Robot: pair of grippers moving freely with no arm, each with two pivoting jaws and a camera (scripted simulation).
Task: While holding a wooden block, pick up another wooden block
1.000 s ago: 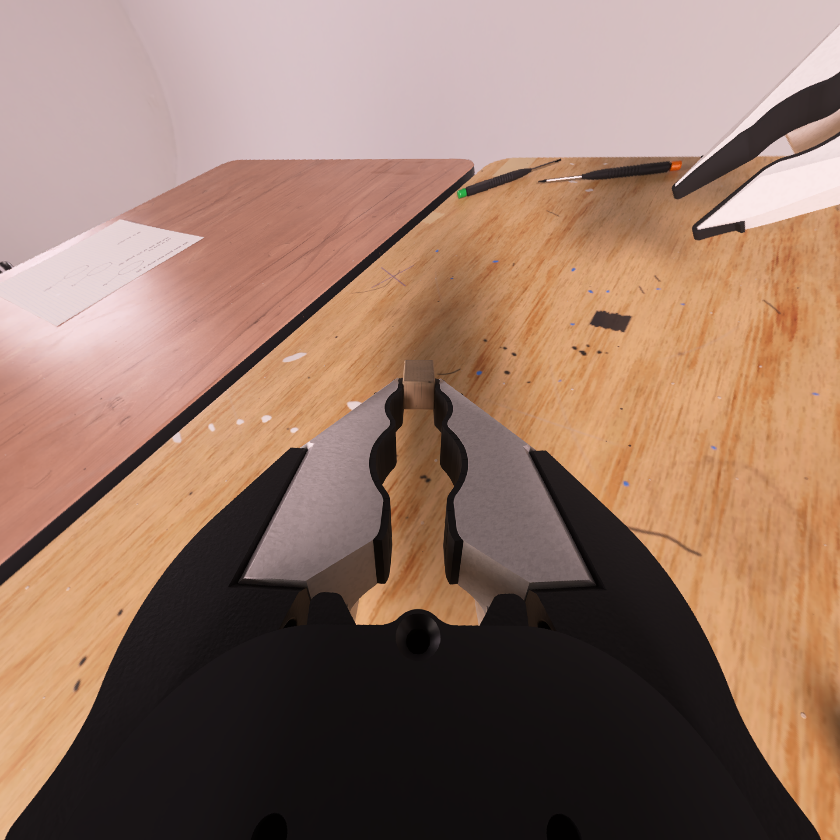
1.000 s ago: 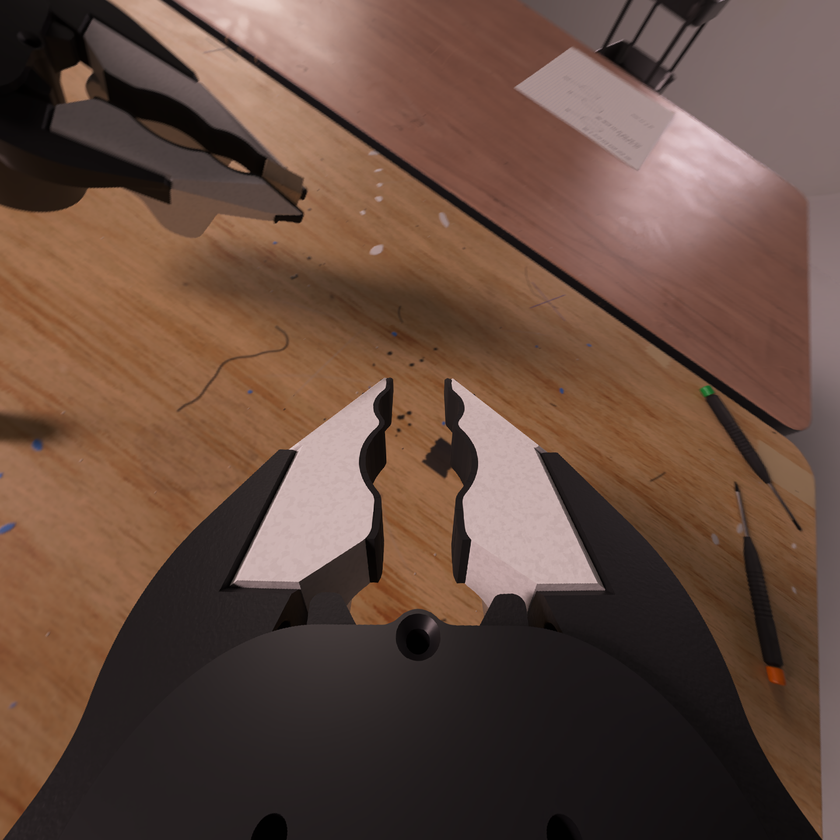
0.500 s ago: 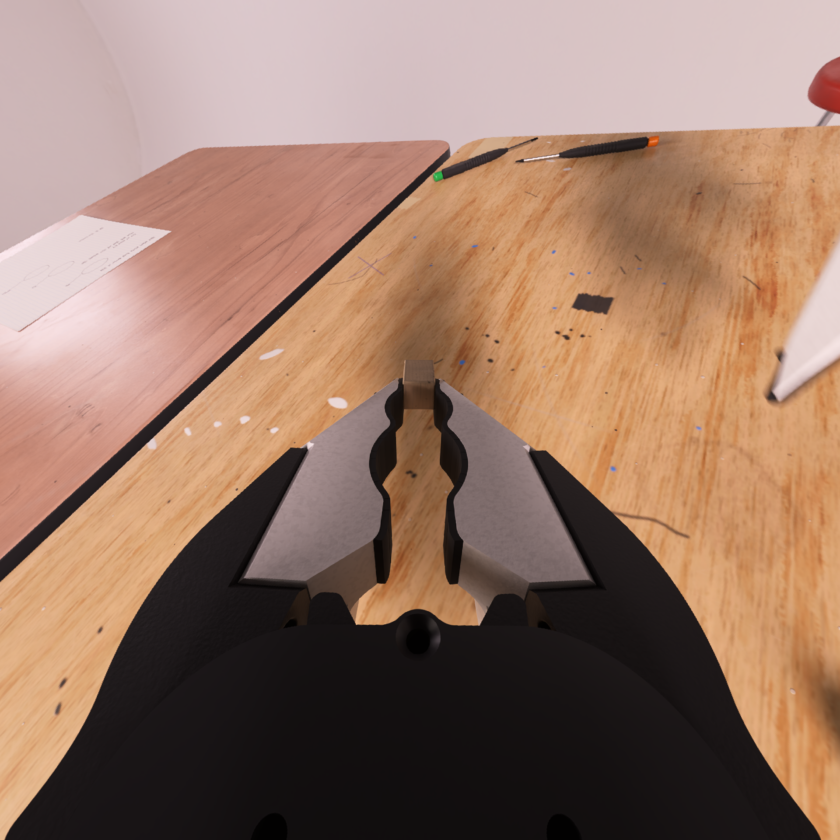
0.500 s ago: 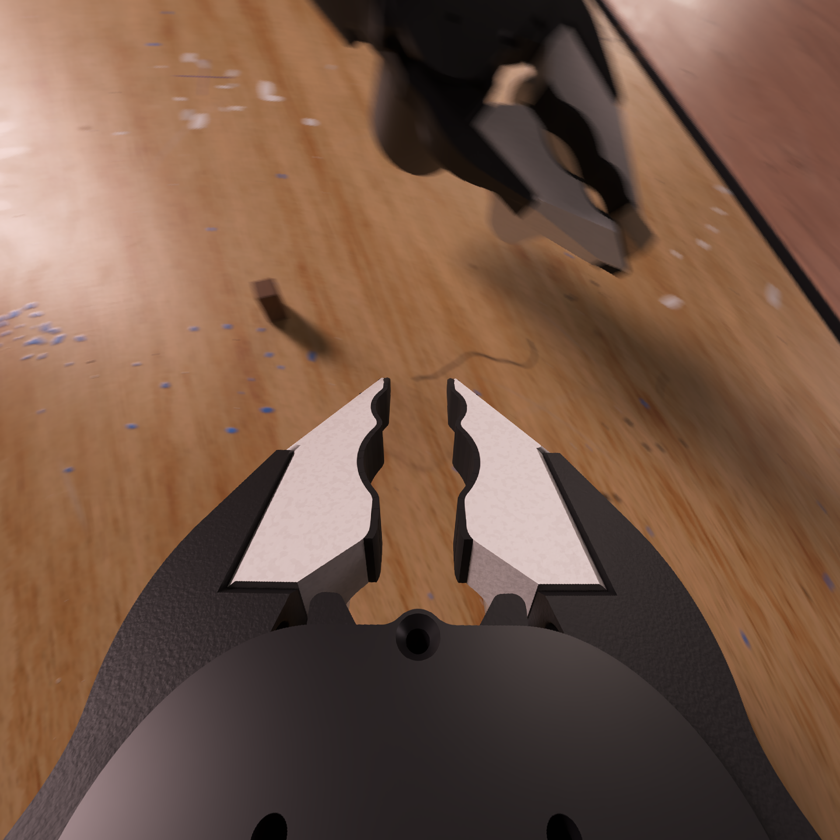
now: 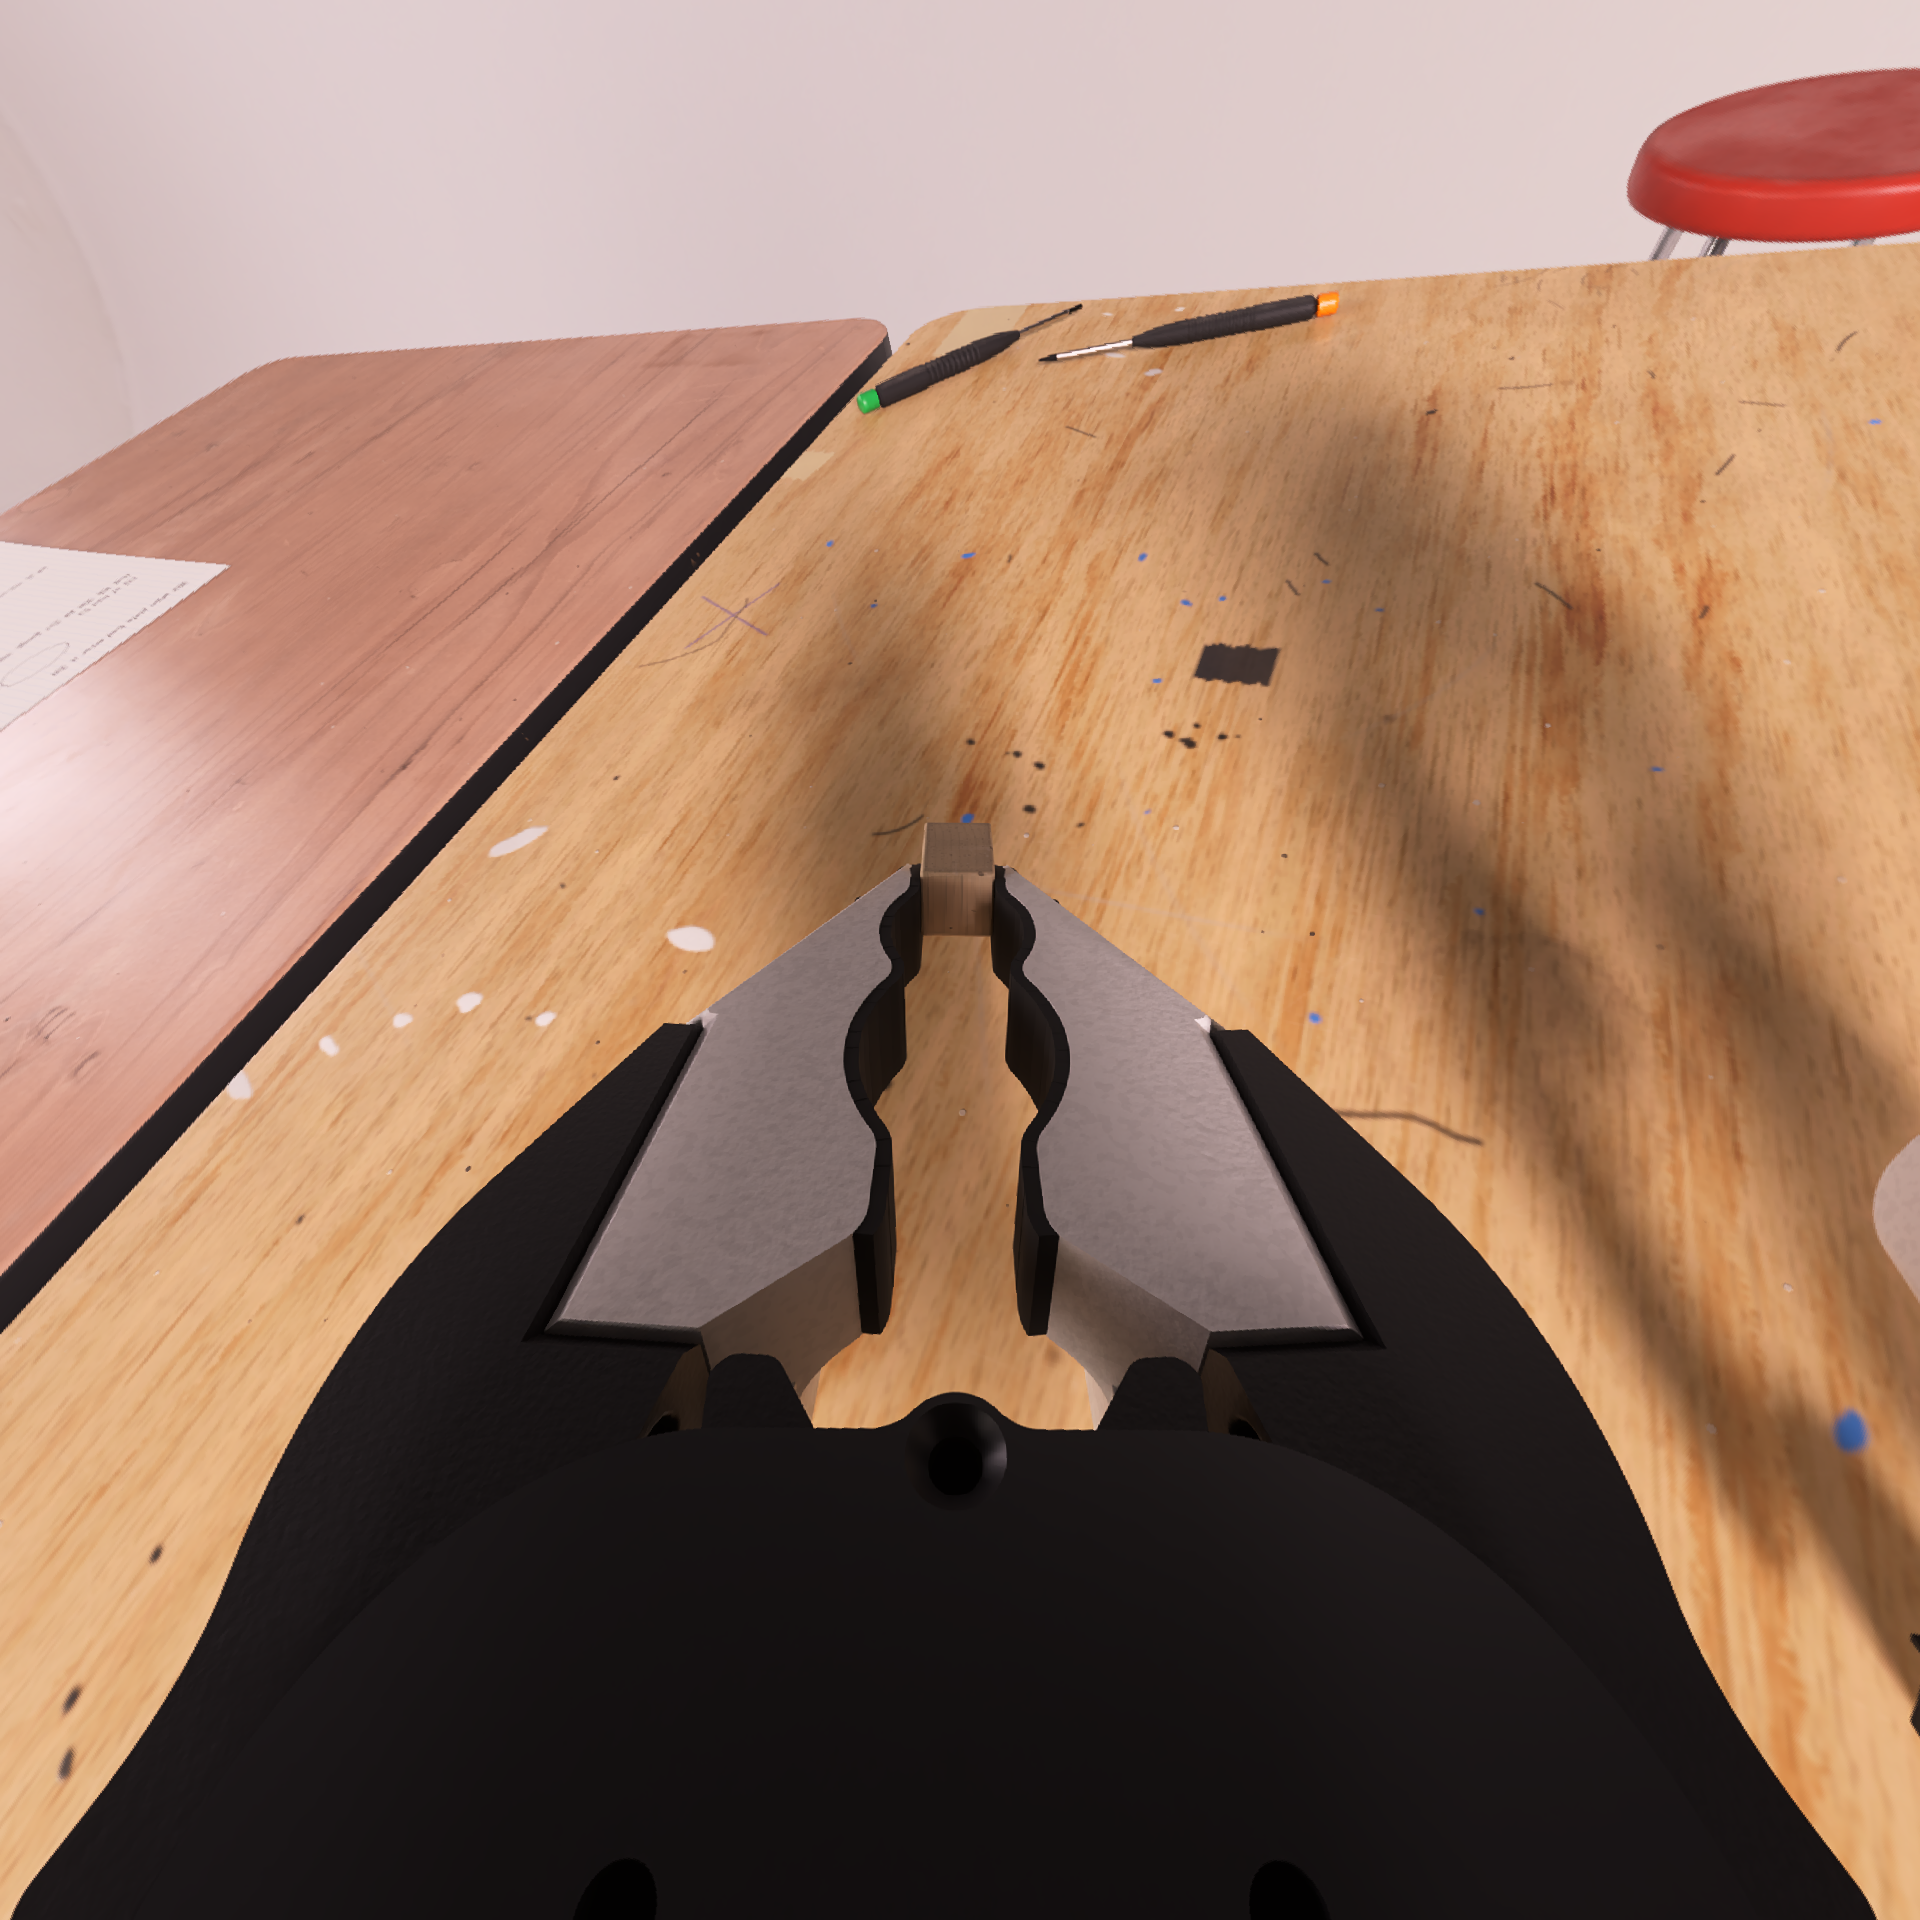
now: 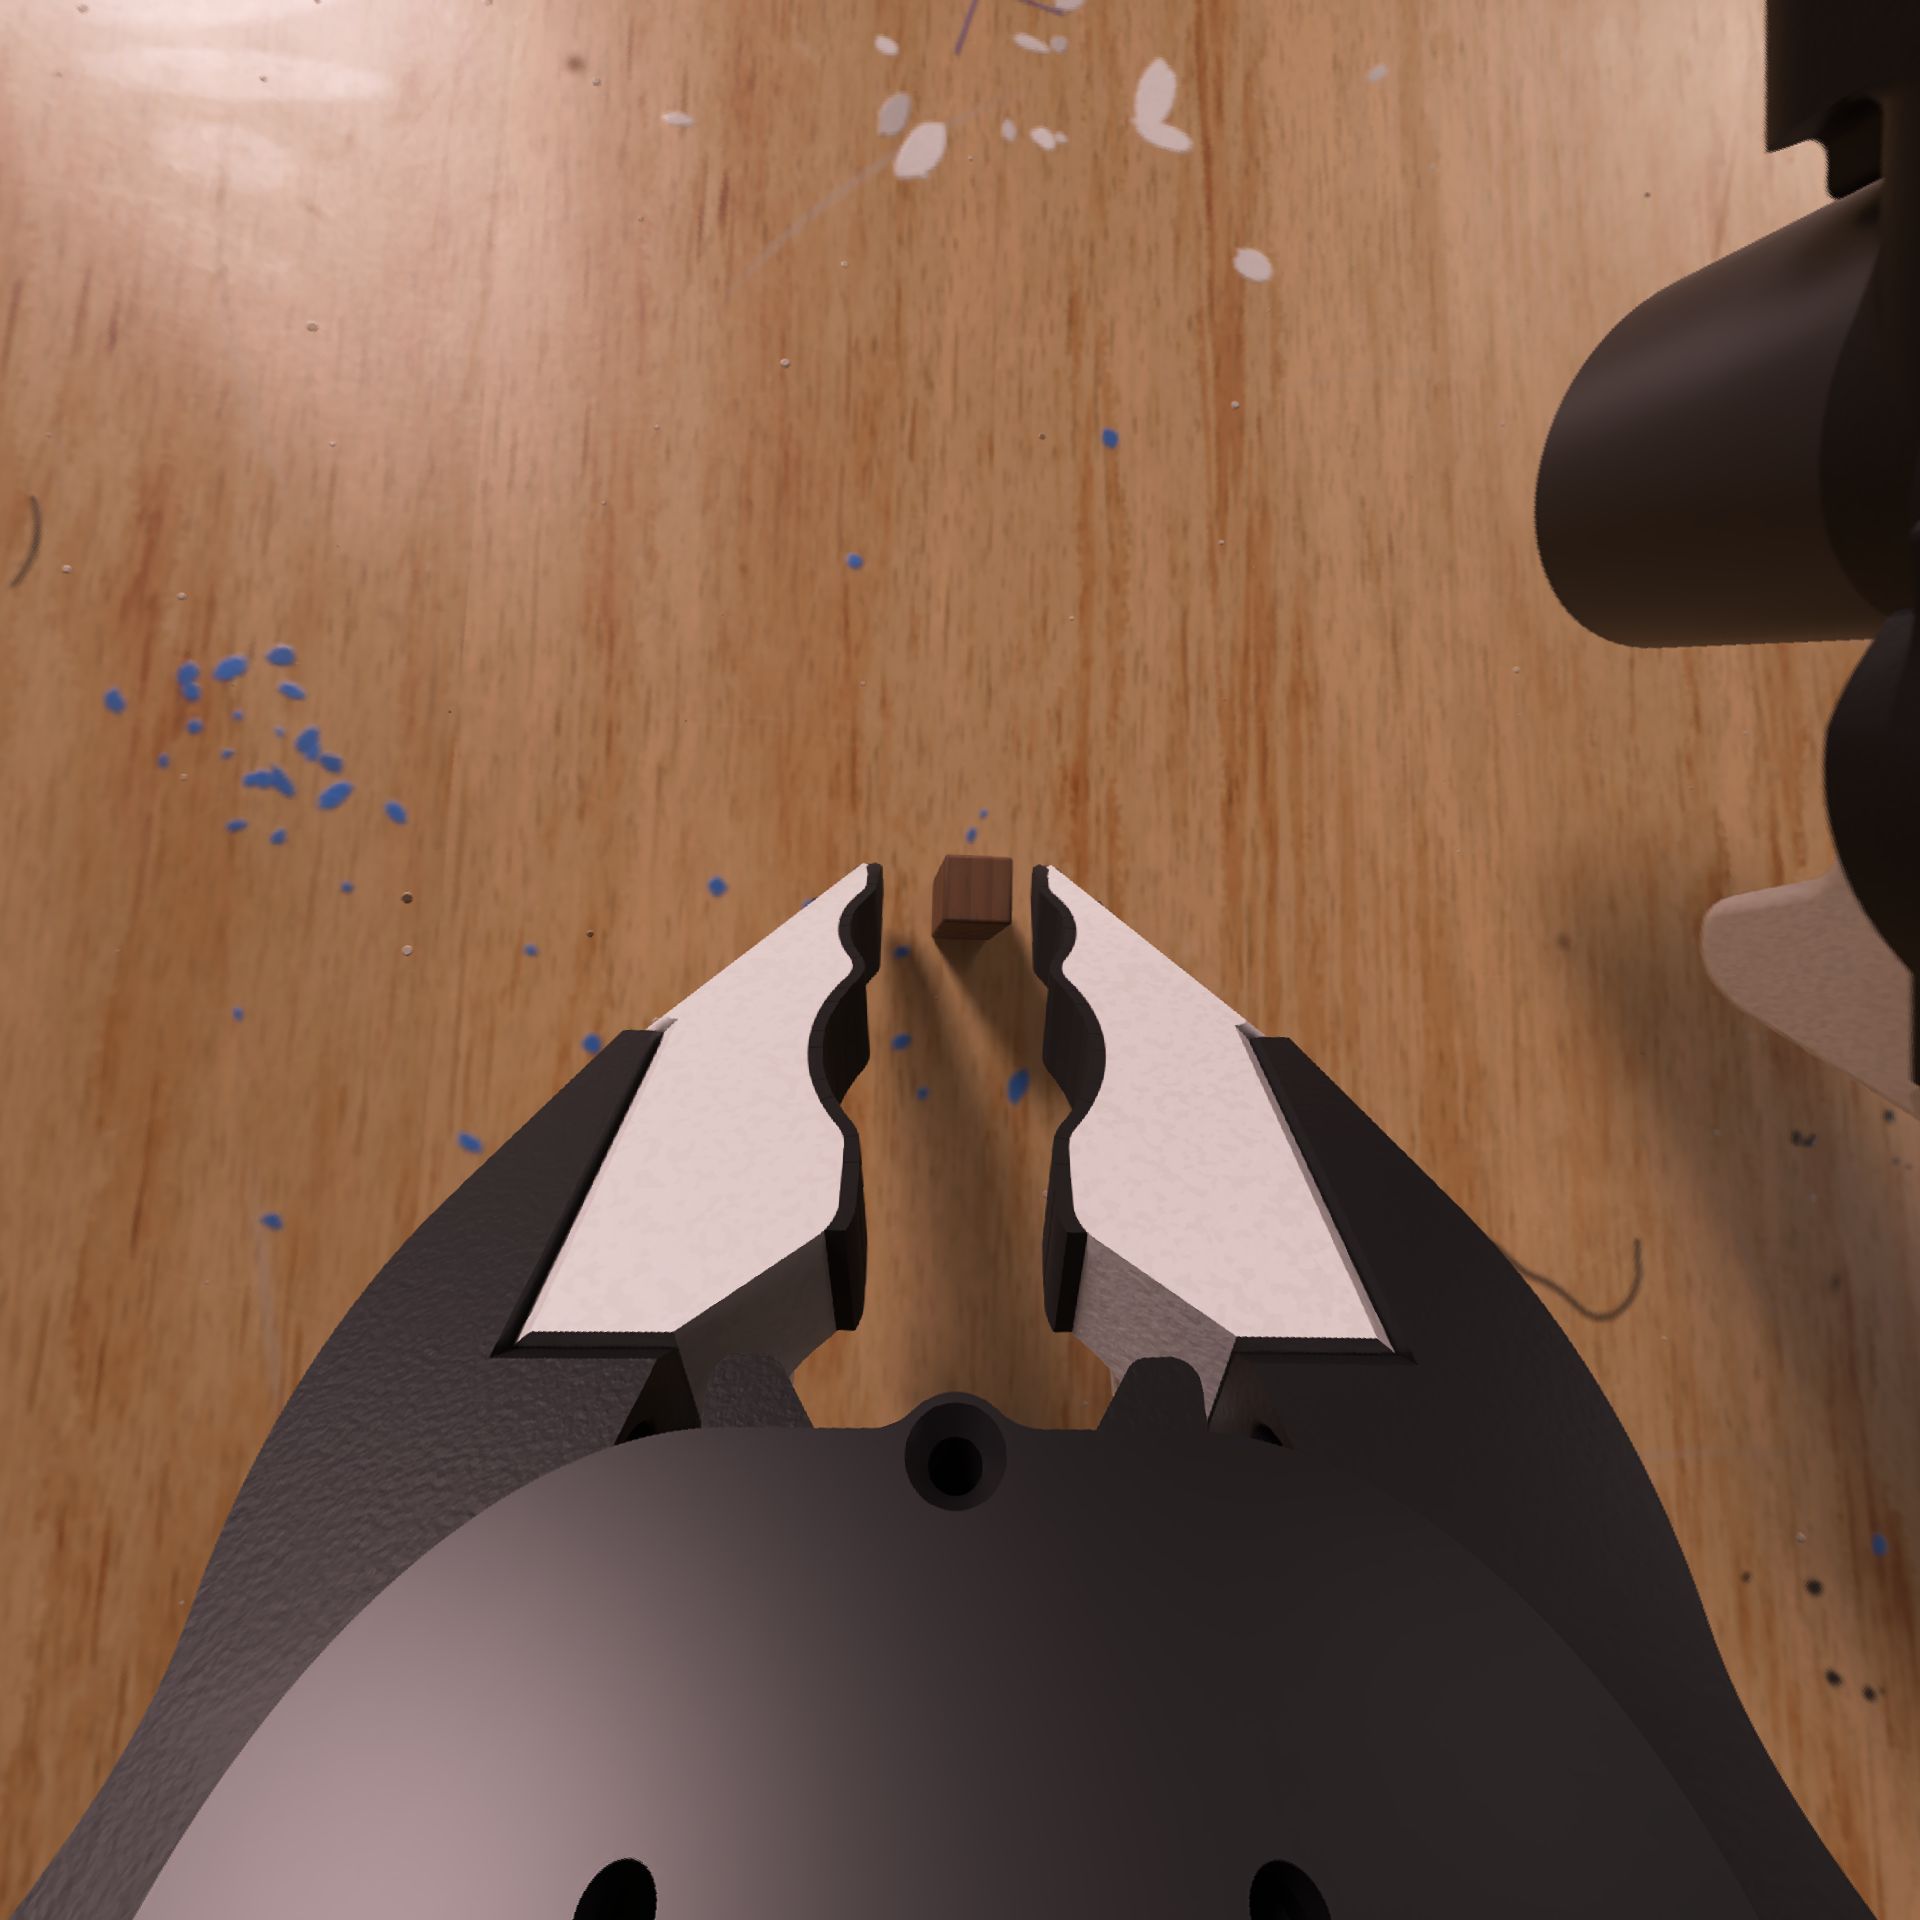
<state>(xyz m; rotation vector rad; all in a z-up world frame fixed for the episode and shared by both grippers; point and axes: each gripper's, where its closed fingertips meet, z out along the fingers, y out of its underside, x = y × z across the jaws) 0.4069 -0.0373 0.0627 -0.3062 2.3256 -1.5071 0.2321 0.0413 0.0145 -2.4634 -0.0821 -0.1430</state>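
1. The dark wooden block sits on the surface, lined up with the gap at the tips of the right hand-held gripper. That gripper is spread, with clear space on both sides of the block, so it looks set to straddle and then close; the pick is not yet made.
2. This block is a small cube of deep brown, with fine vertical grain on the face toward the camera, upright and flat on the surface.
3. The pale wooden block is pinched at the very tips of the left hand-held gripper, above the surface, which fits the demand to hold one while fetching another.
4. It is light tan, square-edged, half hidden by the fingers.
5. Farther off lie two screwdrivers, a reddish table with a paper sheet, and a red stool.
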